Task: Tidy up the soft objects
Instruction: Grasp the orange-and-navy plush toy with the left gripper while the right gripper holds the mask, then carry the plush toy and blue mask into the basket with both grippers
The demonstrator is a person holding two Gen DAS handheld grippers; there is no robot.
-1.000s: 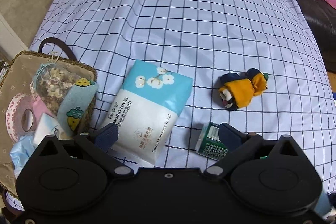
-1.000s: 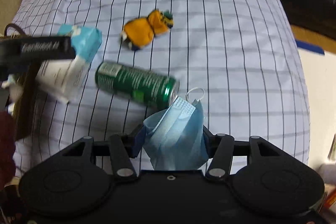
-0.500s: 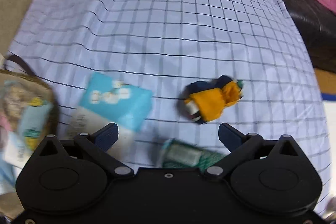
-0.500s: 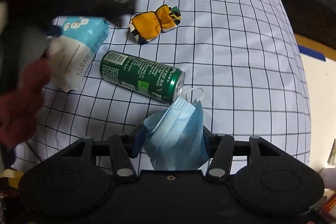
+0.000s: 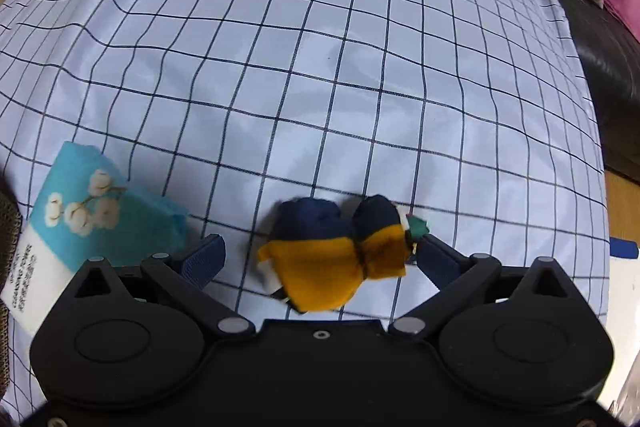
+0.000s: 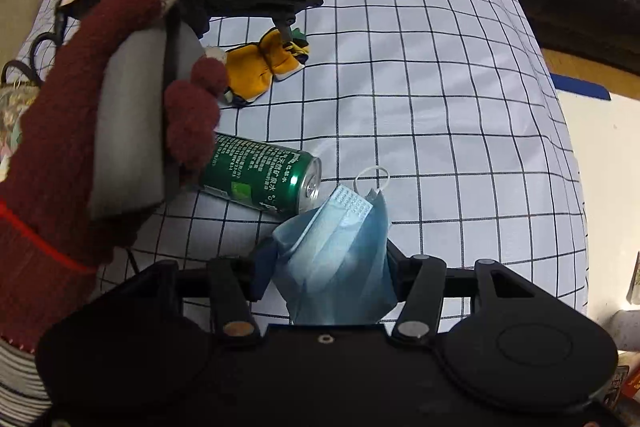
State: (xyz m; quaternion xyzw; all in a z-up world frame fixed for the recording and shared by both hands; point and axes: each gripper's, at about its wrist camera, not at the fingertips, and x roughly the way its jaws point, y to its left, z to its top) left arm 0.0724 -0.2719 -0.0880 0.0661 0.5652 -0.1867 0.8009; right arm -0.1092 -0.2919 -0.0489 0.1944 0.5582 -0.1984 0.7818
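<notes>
- The tissue pack (image 5: 80, 223) is cut off at the lower left of the left wrist view, part hidden by the left gripper (image 5: 320, 255).
- Only the right wrist view shows the green can (image 6: 260, 179) at centre, a gloved hand (image 6: 80, 147) and the face mask (image 6: 336, 259).
- The right gripper (image 6: 326, 267) has its jaws narrow, clamped on the mask.
- The yellow and navy soft toy (image 5: 340, 251) lies on the checked sheet (image 5: 320, 67) between the left jaws, which stand wide; contact is unclear.

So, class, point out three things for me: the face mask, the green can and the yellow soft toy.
face mask (image 6: 340, 259), right wrist view, on its pleated blue middle.
green can (image 6: 260, 175), right wrist view, on its printed side.
yellow soft toy (image 5: 332, 263), left wrist view, on its yellow cloth body.
</notes>
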